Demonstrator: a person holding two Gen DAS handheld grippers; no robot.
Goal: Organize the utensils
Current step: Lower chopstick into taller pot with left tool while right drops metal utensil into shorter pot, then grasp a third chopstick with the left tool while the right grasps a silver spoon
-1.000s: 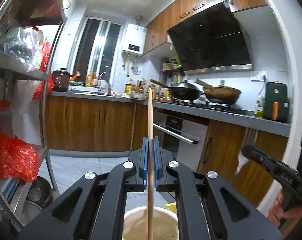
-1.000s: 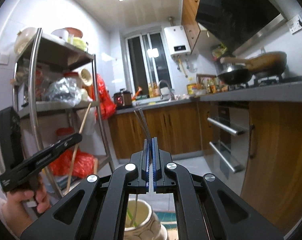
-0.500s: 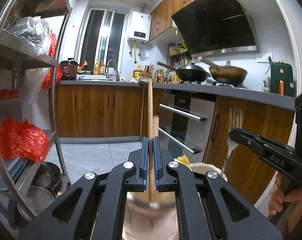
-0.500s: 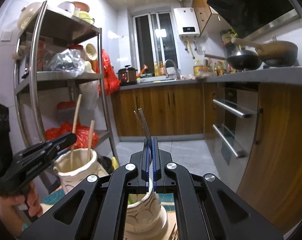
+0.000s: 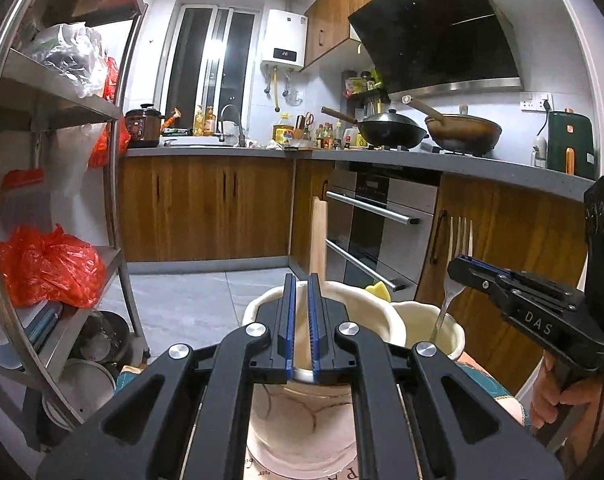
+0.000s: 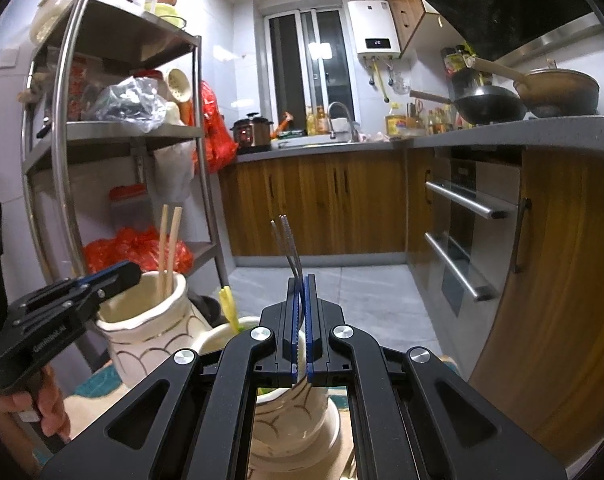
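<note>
The left gripper stands narrowly parted above a cream ceramic jar; pale wooden chopsticks rise between its blue pads, though real contact is hard to judge. The right gripper pinches a slim metal fork, tines up, over a second glazed jar with thin curved lines.

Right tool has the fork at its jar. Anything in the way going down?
Nothing visible blocks it. The fork, held in the right tool, has its handle inside the jar mouth. A yellow item stands at that jar's rim, left of the fork.
</note>
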